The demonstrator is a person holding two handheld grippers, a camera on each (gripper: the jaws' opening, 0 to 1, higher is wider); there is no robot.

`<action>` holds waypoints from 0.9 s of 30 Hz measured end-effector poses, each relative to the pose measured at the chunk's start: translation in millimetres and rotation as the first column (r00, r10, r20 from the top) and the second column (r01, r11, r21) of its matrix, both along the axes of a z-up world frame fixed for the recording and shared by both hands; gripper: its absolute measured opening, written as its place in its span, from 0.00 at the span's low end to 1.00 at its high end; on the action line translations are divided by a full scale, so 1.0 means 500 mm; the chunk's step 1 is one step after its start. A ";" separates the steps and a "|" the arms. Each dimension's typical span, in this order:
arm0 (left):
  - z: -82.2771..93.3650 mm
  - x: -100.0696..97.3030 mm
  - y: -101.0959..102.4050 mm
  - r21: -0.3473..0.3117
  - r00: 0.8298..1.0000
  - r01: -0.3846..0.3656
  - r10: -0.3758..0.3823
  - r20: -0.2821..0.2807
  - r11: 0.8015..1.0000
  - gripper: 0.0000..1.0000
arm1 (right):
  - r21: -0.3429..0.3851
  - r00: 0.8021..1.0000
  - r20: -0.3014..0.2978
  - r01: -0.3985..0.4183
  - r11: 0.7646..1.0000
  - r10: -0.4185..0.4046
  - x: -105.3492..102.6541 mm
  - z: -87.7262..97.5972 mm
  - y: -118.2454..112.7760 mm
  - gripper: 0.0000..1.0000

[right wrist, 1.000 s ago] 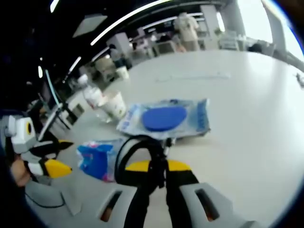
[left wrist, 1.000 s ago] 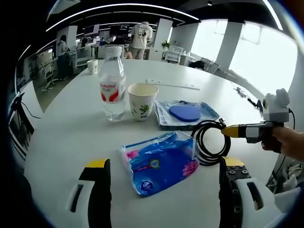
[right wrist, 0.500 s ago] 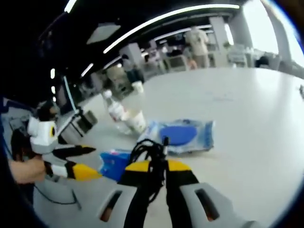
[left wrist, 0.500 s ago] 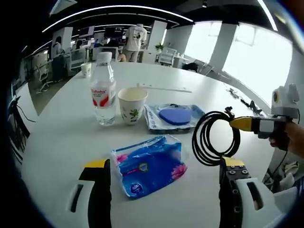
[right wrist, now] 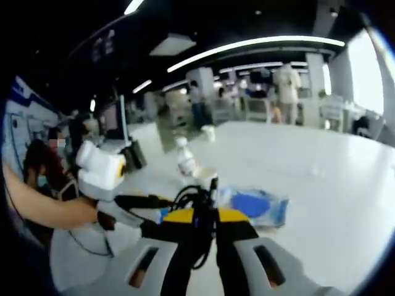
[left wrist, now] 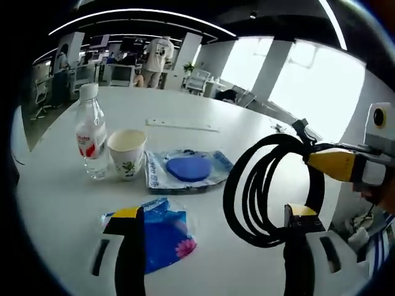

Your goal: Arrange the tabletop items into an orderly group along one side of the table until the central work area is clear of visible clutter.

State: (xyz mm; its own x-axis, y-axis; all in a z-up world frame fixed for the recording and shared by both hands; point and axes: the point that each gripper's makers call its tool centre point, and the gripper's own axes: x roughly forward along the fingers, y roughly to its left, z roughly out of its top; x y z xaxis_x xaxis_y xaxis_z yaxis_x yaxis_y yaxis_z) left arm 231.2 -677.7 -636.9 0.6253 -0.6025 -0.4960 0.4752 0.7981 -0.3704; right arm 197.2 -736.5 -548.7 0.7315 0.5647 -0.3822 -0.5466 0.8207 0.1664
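Right hand-held gripper clamped on cable, dangling mid-right above desk; left hand-held gripper wide open, empty; risk: swinging loops topple cup or bottle.

Bright windows lined one side of an open office; curved ceiling light strips ran overhead, desks and chairs stood beyond

Beyond your round white table, you see an office with a person in a white shirt standing at its far side, white chairs beside that person, bright windows to the table's right, and long ceiling lights overhead.
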 end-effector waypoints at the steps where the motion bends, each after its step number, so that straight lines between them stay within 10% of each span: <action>1: 0.003 0.001 -0.003 -0.010 1.000 -0.001 0.001 -0.003 1.000 0.91 | -0.014 1.000 0.015 -0.010 1.000 0.010 -0.003 0.005 0.000 0.08; 10: 0.033 -0.026 -0.064 -0.043 0.990 0.137 -0.138 -0.019 0.990 0.27 | -0.057 0.995 0.070 -0.064 0.996 0.068 -0.016 0.014 0.021 0.09; 17: 0.028 -0.016 -0.055 -0.016 0.993 0.113 -0.114 -0.035 0.993 0.18 | -0.010 0.999 -0.007 0.035 0.999 -0.035 -0.021 -0.029 -0.031 0.08; 27: -0.006 -0.028 -0.165 0.105 0.962 0.267 -0.258 -0.091 0.958 0.17 | 0.019 0.971 -0.092 0.222 0.975 -0.220 -0.033 -0.080 -0.144 0.08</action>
